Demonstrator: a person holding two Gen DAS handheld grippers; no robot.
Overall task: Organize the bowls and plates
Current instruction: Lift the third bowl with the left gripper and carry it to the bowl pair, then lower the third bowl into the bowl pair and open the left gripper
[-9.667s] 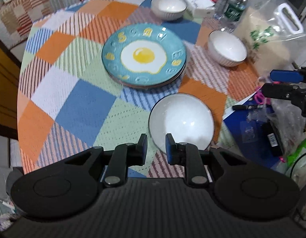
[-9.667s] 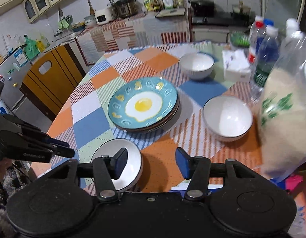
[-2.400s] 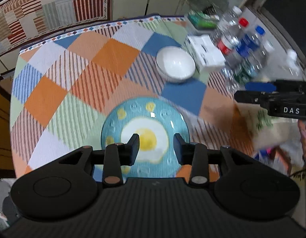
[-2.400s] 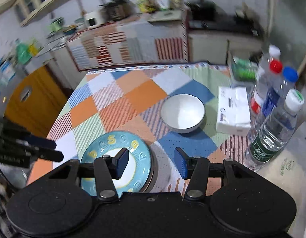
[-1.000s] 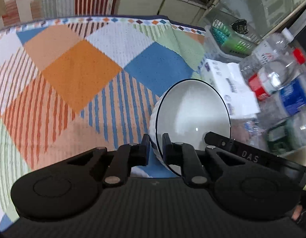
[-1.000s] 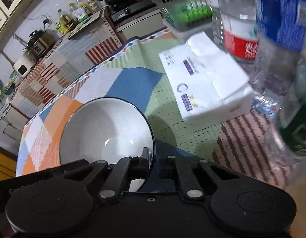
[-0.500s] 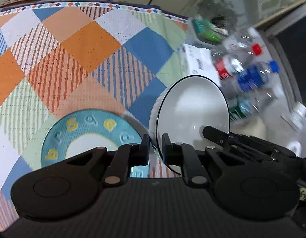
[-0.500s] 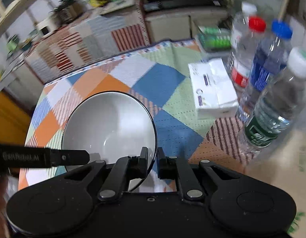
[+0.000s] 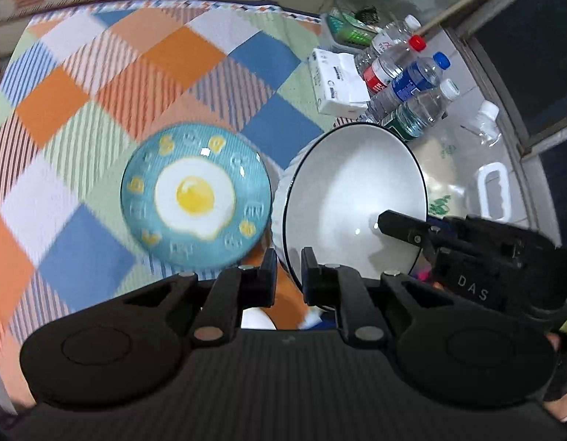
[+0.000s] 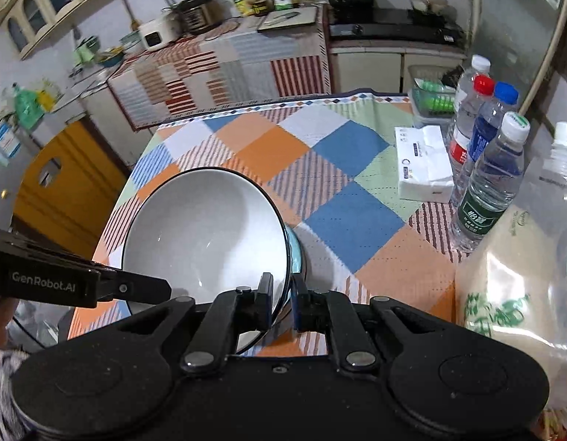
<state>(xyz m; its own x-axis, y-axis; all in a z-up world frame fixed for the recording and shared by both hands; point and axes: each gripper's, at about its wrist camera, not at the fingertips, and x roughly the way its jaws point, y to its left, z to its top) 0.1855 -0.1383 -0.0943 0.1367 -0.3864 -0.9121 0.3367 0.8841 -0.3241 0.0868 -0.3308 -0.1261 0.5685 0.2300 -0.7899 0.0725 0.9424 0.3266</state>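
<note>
The left gripper (image 9: 286, 271) is clamped on the near rim of a white bowl (image 9: 351, 198), one finger inside and one outside the dark-edged lip, and the right gripper (image 10: 281, 296) is pinched the same way on the bowl's opposite rim, so both hold the one bowl between them, tilted and lifted clear of the checked tablecloth (image 9: 81, 95). In the left wrist view the right gripper's black fingers reach onto the bowl's rim from the right; in the right wrist view the left gripper comes in from the left edge. Just beside the bowl, lower and to its left in the left wrist view, lies the teal plate with a fried-egg print (image 9: 195, 198), flat on the cloth; the right wrist view shows only a sliver of its teal edge behind the bowl. Farther off, at the table's right side, sit a white tissue pack (image 10: 423, 163), a cluster of plastic water bottles (image 10: 489, 180) standing upright, and a clear bag of rice (image 10: 515, 286) with a white handle
</note>
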